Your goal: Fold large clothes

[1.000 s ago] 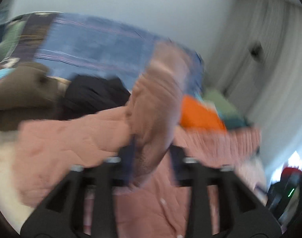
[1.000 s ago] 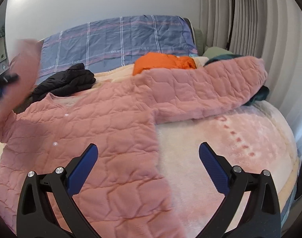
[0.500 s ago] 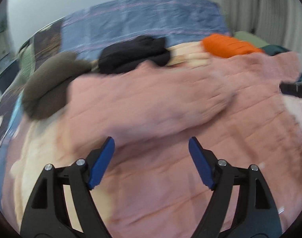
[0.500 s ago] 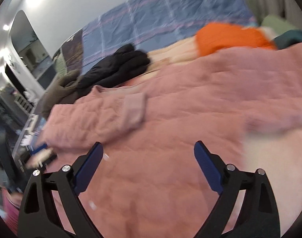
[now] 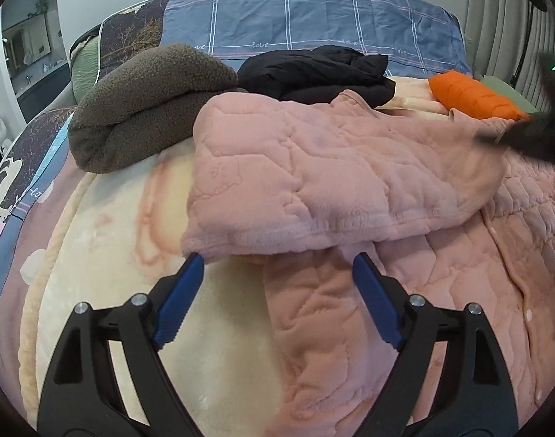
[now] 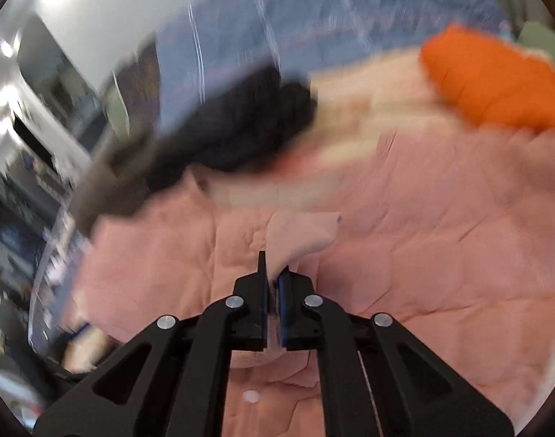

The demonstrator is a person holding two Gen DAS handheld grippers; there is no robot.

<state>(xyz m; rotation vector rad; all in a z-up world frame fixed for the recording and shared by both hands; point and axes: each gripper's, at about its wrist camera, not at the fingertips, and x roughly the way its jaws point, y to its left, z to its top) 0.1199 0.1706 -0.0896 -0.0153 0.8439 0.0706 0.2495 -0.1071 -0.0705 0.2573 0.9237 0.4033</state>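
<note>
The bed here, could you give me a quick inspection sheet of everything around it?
Surface: bed with a cream and pink blanket.
Job's things: pink quilted jacket, one sleeve folded across its body.
Clutter: brown fleece, black garment, orange garment, plaid bedding.
Grippers: left gripper open, holding nothing; right gripper shut on a fold of the pink quilted jacket.
Cables: nothing seen.
Surroundings: white wall, pleated curtain on the right.

We looked low along the left gripper (image 5: 277, 291) toward the headboard at 12 o'clock. Our right view sat closer, blurred. Both shared the pink jacket (image 5: 350, 167) and the orange garment (image 6: 495, 83) at 2 o'clock.
</note>
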